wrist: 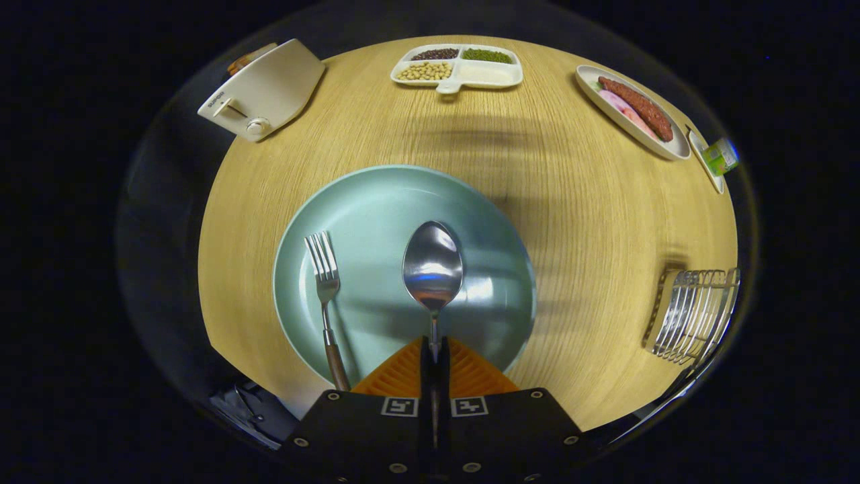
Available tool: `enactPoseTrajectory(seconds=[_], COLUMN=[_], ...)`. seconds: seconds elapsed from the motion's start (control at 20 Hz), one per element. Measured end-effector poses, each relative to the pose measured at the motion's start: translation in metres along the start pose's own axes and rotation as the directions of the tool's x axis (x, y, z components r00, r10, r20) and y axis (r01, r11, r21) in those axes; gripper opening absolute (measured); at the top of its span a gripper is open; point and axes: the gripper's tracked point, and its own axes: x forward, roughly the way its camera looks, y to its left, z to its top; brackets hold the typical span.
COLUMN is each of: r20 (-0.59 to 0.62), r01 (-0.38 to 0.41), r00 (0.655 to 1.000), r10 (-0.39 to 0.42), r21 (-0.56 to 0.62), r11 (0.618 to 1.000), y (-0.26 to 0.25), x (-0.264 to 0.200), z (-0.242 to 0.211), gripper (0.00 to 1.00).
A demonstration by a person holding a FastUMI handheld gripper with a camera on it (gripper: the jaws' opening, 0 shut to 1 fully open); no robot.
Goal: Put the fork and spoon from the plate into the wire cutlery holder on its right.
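Observation:
My gripper [435, 349] is shut on the spoon [433, 265], its orange fingers [403, 373] pressed on the thin handle. The spoon's bowl sticks out ahead of the fingers, held above the pale green plate [376, 202]. On that plate, left of the spoon, lies the fork [326, 296] with its tines pointing away and its brown handle reaching over the near rim. The wire cutlery holder [692, 312] stands on the table well to the right of the plate.
Round wooden table [571, 222]. At the far side sit a white divided dish [458, 66] with beans and grains, a white toaster [265, 89] to the left, and an oval plate [631, 111] with sausage to the right. A small green-labelled item [720, 156] rests near the right edge.

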Motion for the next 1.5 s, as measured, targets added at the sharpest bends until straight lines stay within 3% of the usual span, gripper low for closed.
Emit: enactPoseTrajectory(seconds=[0.2, 0.4, 0.75, 1.1, 1.4, 1.5], r20=[0.119, 0.236, 0.421, 0.575, 0.598, 0.576], r01=[-0.035, -0.022, -0.017, 0.002, 0.059, 0.072], r00=[0.992, 0.972, 0.907, 0.813, 0.774, 0.785], r10=[0.033, 0.021, -0.012, -0.092, -0.210, -0.229], r21=[0.011, 0.003, 0.064, 0.156, 0.263, 0.283], r11=[0.999, 1.000, 0.998, 0.988, 0.963, 0.956], y=[-0.004, -0.022, -0.070, -0.140, -0.211, -0.229], x=[-0.024, -0.059, -0.117, -0.169, -0.189, -0.184], z=[0.013, 0.019, 0.028, 0.021, -0.003, -0.013], gripper=[0.03, 0.03, 0.03, 0.03, 0.03, 0.03])
